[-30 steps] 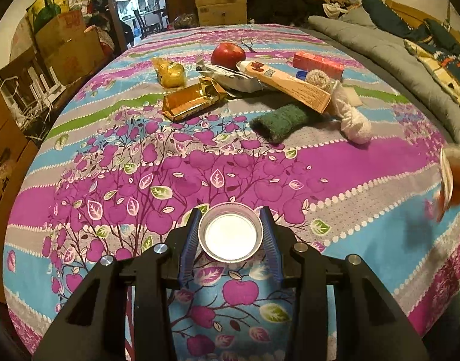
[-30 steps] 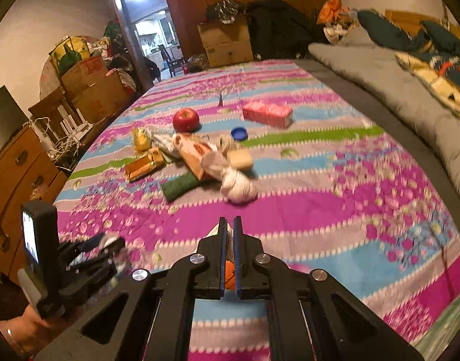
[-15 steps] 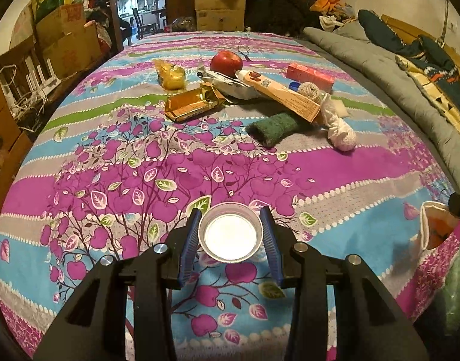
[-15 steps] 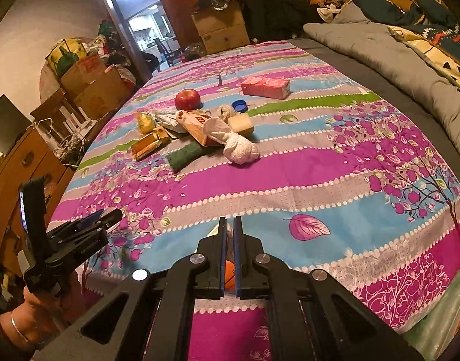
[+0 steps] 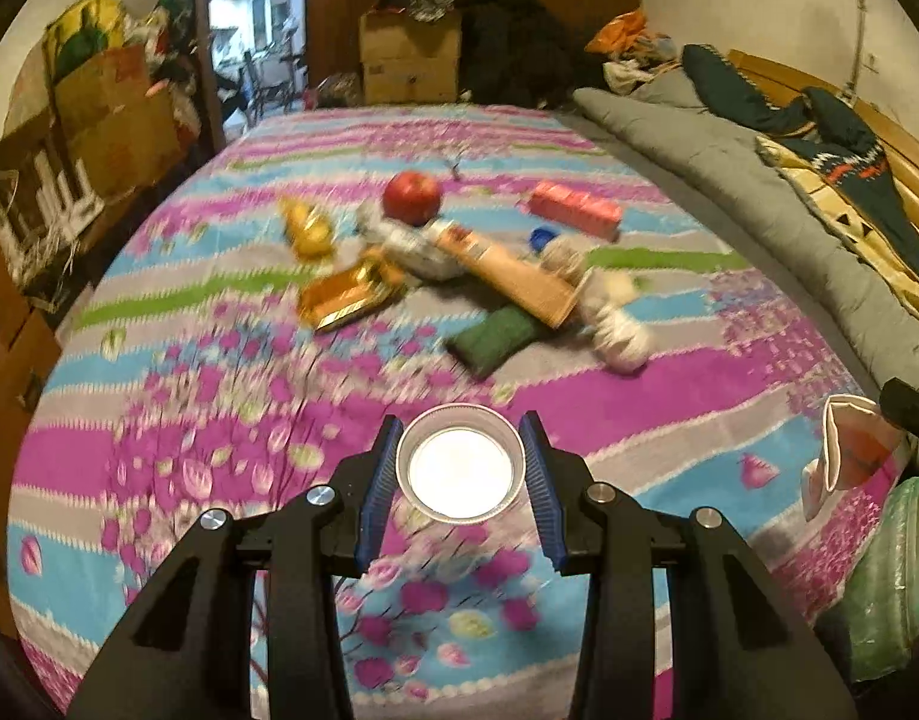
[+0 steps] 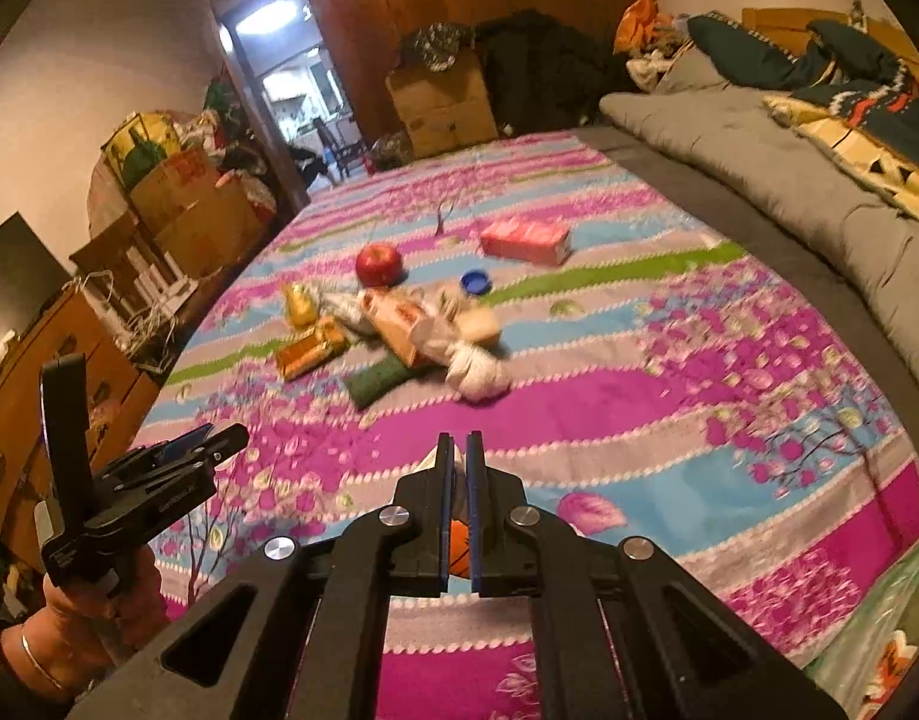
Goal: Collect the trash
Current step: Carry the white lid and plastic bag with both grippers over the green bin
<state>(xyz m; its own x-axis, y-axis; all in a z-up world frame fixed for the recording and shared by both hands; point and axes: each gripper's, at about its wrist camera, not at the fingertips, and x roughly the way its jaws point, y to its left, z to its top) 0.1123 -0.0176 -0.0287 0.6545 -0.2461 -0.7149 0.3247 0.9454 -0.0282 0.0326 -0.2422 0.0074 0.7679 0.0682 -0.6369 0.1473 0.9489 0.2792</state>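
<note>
Meanwhile, the left gripper (image 5: 460, 468) is clamping a small foil cup (image 5: 461, 470), and the right gripper (image 6: 458, 492) is pinching a white-and-orange wrapper (image 6: 459, 552) over the bedspread (image 6: 669, 396).

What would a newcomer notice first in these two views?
The loud pink, blue and purple bedspread fills both views. A pile of litter sits mid-bed around a red apple. Up close, the left gripper clamps a small round foil cup, and the right gripper pinches a white-and-orange wrapper.
</note>
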